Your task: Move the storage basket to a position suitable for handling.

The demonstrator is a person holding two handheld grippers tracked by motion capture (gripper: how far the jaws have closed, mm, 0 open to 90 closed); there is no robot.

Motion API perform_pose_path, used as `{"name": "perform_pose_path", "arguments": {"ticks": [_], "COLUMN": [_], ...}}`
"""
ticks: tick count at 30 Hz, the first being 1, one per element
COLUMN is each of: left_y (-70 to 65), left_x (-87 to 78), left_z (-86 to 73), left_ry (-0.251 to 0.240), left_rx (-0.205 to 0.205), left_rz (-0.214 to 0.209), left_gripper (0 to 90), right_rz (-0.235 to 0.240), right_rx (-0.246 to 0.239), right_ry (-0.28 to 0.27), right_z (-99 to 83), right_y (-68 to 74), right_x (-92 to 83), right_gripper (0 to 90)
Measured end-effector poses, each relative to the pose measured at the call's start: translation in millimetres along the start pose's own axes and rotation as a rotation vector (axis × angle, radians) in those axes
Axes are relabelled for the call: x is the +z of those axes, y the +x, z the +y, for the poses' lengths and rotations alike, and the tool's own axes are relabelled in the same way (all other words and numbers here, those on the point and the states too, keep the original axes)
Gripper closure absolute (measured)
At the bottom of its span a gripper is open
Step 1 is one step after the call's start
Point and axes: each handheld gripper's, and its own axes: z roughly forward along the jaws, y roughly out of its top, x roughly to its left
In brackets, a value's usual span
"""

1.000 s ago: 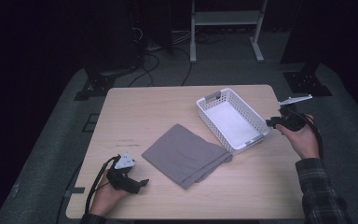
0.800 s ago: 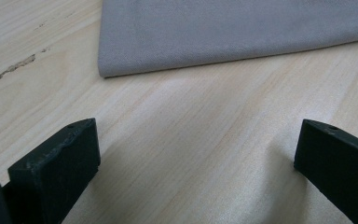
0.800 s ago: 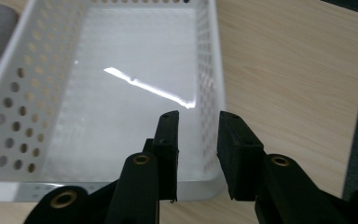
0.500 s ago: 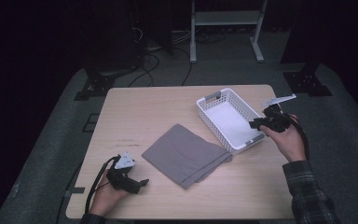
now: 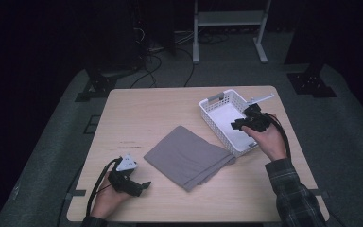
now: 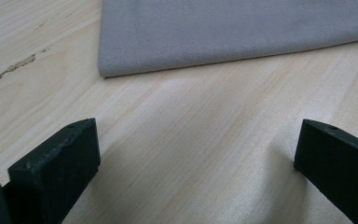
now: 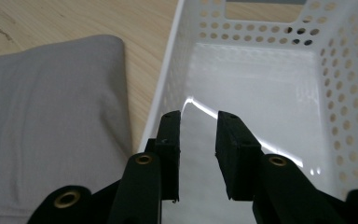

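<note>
Right claw [image 5: 237, 126] slightly parted, empty, over basket [image 5: 211, 112] rim; left claw [image 5: 143, 185] wide open beside cloth [image 5: 189, 156] edge.

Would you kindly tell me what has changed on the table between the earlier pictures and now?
The right gripper has moved in from beyond the table's right edge to hover over the white basket, its fingers a little apart with nothing between them. The left gripper, the folded grey cloth and the basket have stayed where they were.
</note>
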Motion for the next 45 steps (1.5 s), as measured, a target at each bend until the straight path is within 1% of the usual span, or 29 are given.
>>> {"name": "perform_pose_path", "arguments": {"ticks": [3, 11, 14, 16, 18, 22, 26, 28, 31, 33, 38, 41, 45], "left_y": [-0.1, -0.1, -0.1, -0.1, -0.1, -0.1, -0.1, -0.1, -0.1, -0.1, -0.1, -0.1, -0.1], "left_x": [0.1, 0.2, 0.2, 0.2, 0.2, 0.2, 0.2, 0.2, 0.2, 0.2, 0.2, 0.0, 0.0], "left_z": [0.0, -0.1, -0.1, -0.1, -0.1, -0.1, -0.1, -0.1, -0.1, -0.1, -0.1, 0.0, 0.0], "left_ry": [-0.001, -0.002, -0.003, -0.002, -0.002, -0.002, -0.002, -0.002, -0.002, -0.002, -0.002, 0.000, 0.001], "left_rx": [-0.001, -0.001, -0.002, -0.001, -0.001, -0.002, -0.001, -0.001, -0.001, -0.001, -0.002, -0.001, -0.001], "left_rz": [0.000, 0.000, 0.000, 0.000, 0.000, 0.000, 0.000, 0.000, 0.000, 0.000, 0.000, -0.001, -0.001], "left_gripper": [0.0, 0.0, 0.0, 0.0, 0.0, 0.0, 0.0, 0.0, 0.0, 0.0, 0.0, 0.0, 0.0], "right_rz": [0.019, 0.040, 0.040, 0.029, 0.029, 0.023, 0.019, 0.021, 0.024, 0.016, -0.013, -0.016, -0.016], "right_rx": [-0.005, -0.018, -0.018, -0.023, -0.016, -0.019, -0.021, -0.024, -0.028, -0.030, -0.032, -0.029, -0.042], "right_ry": [-0.006, 0.023, 0.040, 0.052, 0.061, 0.080, 0.090, 0.090, 0.087, 0.088, 0.080, 0.076, 0.076], "right_z": [5.8, 17.8, 20.9, 22.3, 22.3, 20.9, 20.3, 20.1, 20.0, 19.7, 16.1, 11.9, 6.2], "right_y": [5.7, 16.0, 18.7, 19.5, 19.2, 17.9, 18.3, 19.2, 20.4, 21.2, 19.5, 17.6, 17.7], "right_x": [7.5, 33.1, 41.7, 46.8, 51.5, 58.7, 62.6, 63.8, 63.5, 62.7, 58.1, 54.1, 47.5], "right_gripper": [69.5, 68.9, 68.5, 68.2, 68.2, 69.0, 71.4, 74.5, 78.0, 79.0, 82.5, 83.2, 83.2]}}
